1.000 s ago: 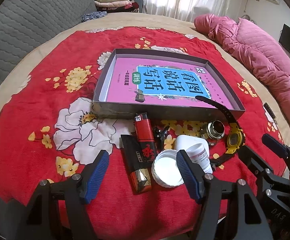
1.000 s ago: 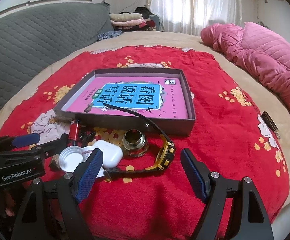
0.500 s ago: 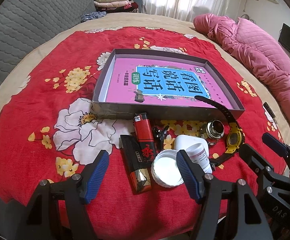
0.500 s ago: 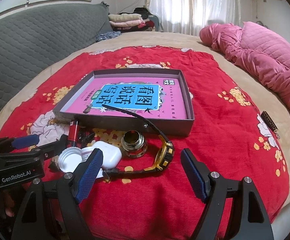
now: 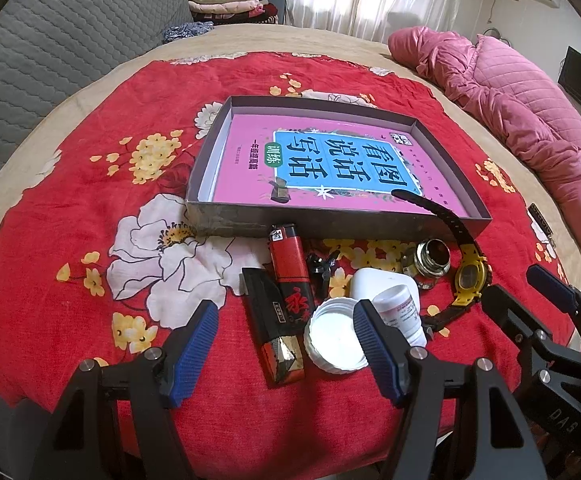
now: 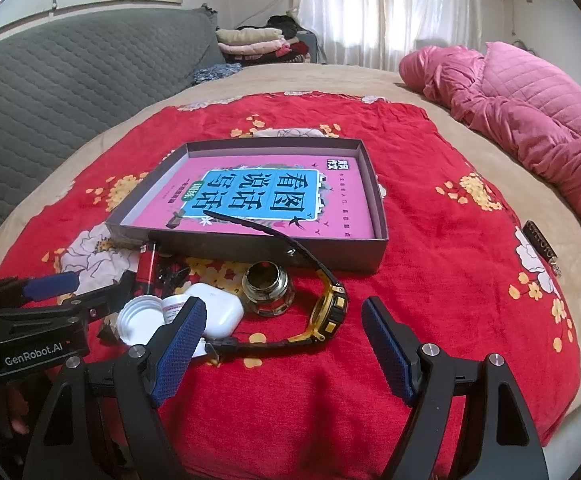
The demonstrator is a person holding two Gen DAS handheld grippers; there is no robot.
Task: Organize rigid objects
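Box (image 5: 446,162), shallow and grey, on the red floral blanket (image 5: 70,208), pink book inside | my left gripper (image 5: 286,344) wide open, empty, above the black case (image 5: 274,328) and white cap (image 5: 336,340) | my right gripper (image 6: 282,340) likewise spread, empty, near the yellow watch (image 6: 330,308) | red lighter (image 5: 290,268) just before the box wall

Left wrist view: low over the near edge of the red flowered cloth (image 5: 70,200), facing forward along open blue-padded fingers (image 5: 194,340) toward the shallow grey cardboard box (image 5: 218,224), small clutter close below. Right wrist view: same direction, set further right and slightly lower, close. Shared: grey box (image 6: 250,246), yellow-and-black wristwatch (image 6: 330,308) (image 5: 468,280), white round cap (image 5: 336,340) (image 6: 138,320), pink quilted bedding (image 6: 530,120) (image 5: 510,92).
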